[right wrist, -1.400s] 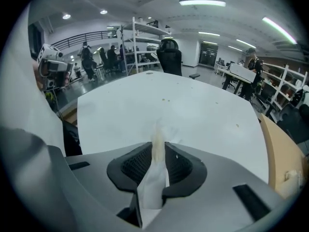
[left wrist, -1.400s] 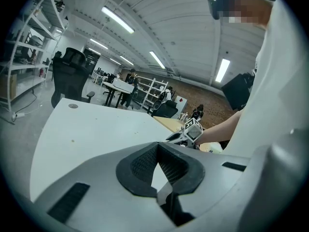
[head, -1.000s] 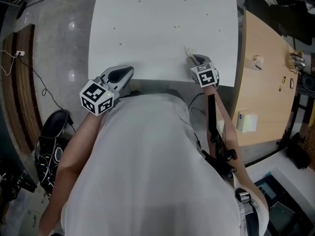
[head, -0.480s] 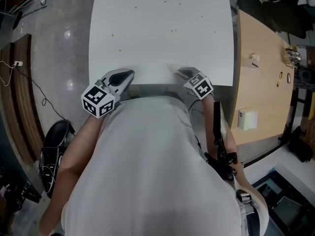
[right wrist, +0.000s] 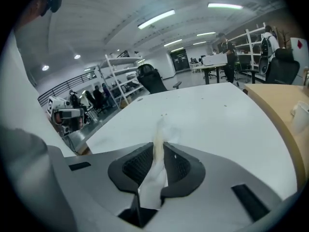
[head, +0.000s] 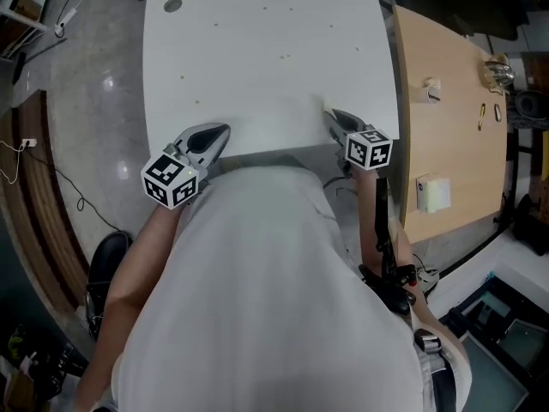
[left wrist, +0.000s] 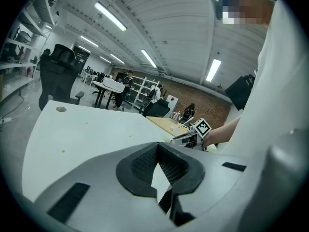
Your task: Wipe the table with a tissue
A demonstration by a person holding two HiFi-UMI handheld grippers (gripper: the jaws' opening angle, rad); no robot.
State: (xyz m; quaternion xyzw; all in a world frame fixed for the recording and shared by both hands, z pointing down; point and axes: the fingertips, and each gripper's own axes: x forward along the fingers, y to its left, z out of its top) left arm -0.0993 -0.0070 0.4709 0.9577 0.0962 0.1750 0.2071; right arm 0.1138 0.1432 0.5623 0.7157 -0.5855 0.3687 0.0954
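Note:
The white table point(head: 257, 50) fills the upper middle of the head view, with a few small specks point(head: 182, 80) on it. My right gripper point(head: 331, 115) is over the table's near right edge, shut on a white tissue point(head: 326, 106). In the right gripper view the tissue point(right wrist: 155, 178) is crumpled between the pads, and its end sticks out past the fingertips of the right gripper point(right wrist: 160, 149). Whether it touches the table I cannot tell. My left gripper point(head: 225, 130) hovers at the near left edge. Its tips meet with nothing between them point(left wrist: 157, 146).
A wooden desk point(head: 446, 101) adjoins the table's right side and carries a white box point(head: 433, 194) and small items. A grey round cap point(head: 173, 5) sits in the table's far left corner. Grey floor lies to the left. My body covers the near edge.
The right gripper with the tissue swung left along the near edge, then came back right and rose a little, its wrist rolling. The left gripper stayed where it was.

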